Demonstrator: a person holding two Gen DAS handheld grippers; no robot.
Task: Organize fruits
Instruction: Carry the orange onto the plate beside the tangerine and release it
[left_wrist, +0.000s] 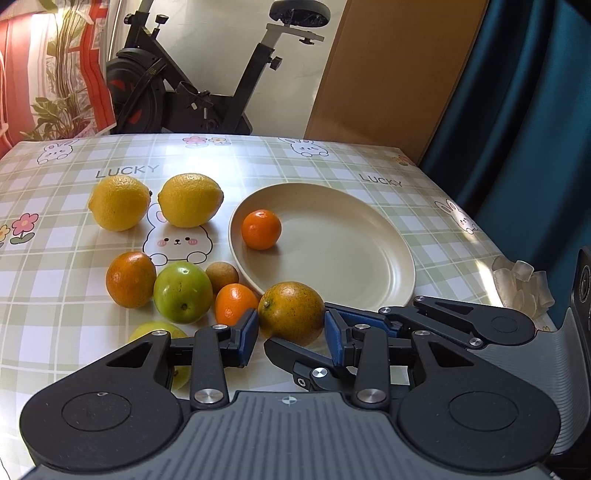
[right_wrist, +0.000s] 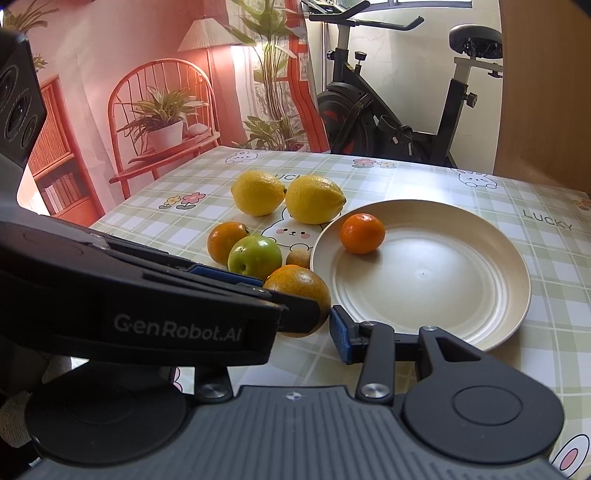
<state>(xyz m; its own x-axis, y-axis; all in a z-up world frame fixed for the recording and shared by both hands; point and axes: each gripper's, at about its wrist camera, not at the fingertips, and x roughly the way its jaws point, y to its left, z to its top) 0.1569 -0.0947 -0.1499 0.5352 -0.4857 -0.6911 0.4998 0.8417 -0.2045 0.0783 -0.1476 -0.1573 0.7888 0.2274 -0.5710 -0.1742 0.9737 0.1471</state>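
A cream plate (left_wrist: 343, 258) (right_wrist: 443, 280) holds one small orange (left_wrist: 261, 229) (right_wrist: 362, 234). Left of it lie two lemons (left_wrist: 120, 202) (left_wrist: 190, 199), a green apple (left_wrist: 183, 292) (right_wrist: 255, 254), more oranges (left_wrist: 130, 279) (left_wrist: 235, 302), a small brown fruit (left_wrist: 222, 276) and a yellow-green fruit (left_wrist: 159, 332). A speckled orange (left_wrist: 291, 313) (right_wrist: 301, 286) sits by the plate's near rim. My left gripper (left_wrist: 290, 332) is open with its blue pads on either side of it, not touching. My right gripper (right_wrist: 306, 325) is just right of the left one; its left finger is hidden behind it.
The table wears a green plaid cloth with rabbits (left_wrist: 177, 240). Clear plastic pieces (left_wrist: 521, 284) lie at its right edge. An exercise bike (left_wrist: 192, 74) stands behind the table, a blue curtain (left_wrist: 524, 110) to the right, a chair with a plant (right_wrist: 162, 122) at the left.
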